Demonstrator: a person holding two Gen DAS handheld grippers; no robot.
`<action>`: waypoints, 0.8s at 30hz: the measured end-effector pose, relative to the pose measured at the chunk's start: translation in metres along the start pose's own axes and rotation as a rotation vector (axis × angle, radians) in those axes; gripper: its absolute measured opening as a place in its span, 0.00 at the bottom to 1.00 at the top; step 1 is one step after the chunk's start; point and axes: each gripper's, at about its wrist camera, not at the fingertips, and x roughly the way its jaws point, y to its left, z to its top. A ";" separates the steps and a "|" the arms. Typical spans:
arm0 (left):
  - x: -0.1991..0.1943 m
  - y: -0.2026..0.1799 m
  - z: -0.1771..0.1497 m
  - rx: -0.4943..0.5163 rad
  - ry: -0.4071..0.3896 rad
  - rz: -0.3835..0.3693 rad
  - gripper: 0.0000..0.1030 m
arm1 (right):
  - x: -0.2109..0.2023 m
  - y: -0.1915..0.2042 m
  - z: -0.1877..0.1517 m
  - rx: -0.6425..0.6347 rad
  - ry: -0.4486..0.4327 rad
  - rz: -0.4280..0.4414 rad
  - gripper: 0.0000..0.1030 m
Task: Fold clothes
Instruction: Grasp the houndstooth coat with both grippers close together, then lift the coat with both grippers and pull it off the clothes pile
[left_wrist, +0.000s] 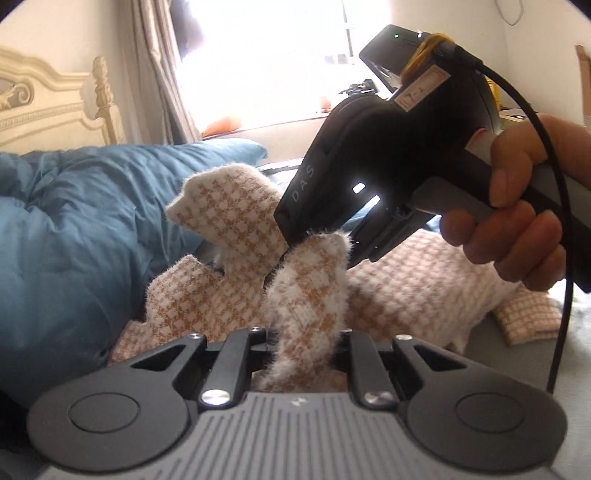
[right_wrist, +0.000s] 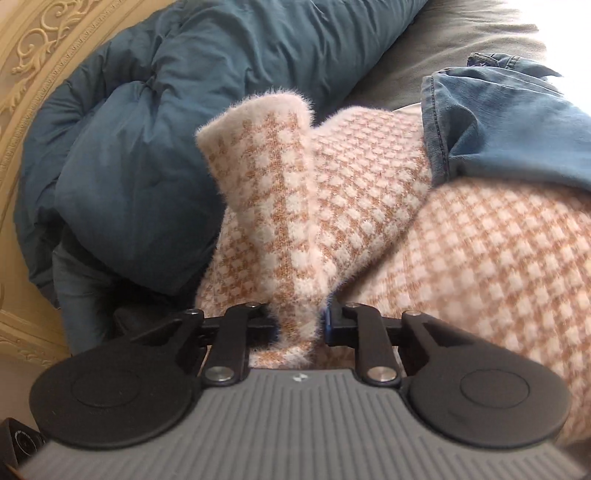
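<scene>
While the window behind the bed is blown out to white and hides whatever lies past it, the rest of the room reads well enough. On the bed, a blue duvet is bunched toward the carved headboard, and its far end runs out of my right wrist view. Beside it lies the checked fuzzy sweater, orange and cream, with a pair of blue jeans resting over its far edge; the jeans are cut off at the frame, so I cannot tell how they lie.

My left tool is nearly closed, pinching a raised fold of the sweater that stands up between its tips. My right tool is likewise nearly closed on another fold of the same sweater; from its own camera the cloth rises straight out between the tips. Both folds are lifted off the bed, close together, while the body of the sweater stays down. The pads themselves are buried in fuzz.

My right hand wraps the handle, fingers curled under, the tool angled downward. A black cable hangs from its back.
</scene>
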 end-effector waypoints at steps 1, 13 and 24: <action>-0.011 -0.010 0.001 0.003 -0.009 -0.027 0.15 | -0.016 -0.002 -0.010 0.006 -0.010 0.022 0.15; -0.135 -0.162 -0.004 0.016 -0.033 -0.365 0.15 | -0.211 -0.041 -0.174 0.187 -0.098 0.165 0.11; -0.202 -0.302 -0.027 -0.006 0.054 -0.674 0.16 | -0.335 -0.087 -0.331 0.392 -0.099 0.136 0.11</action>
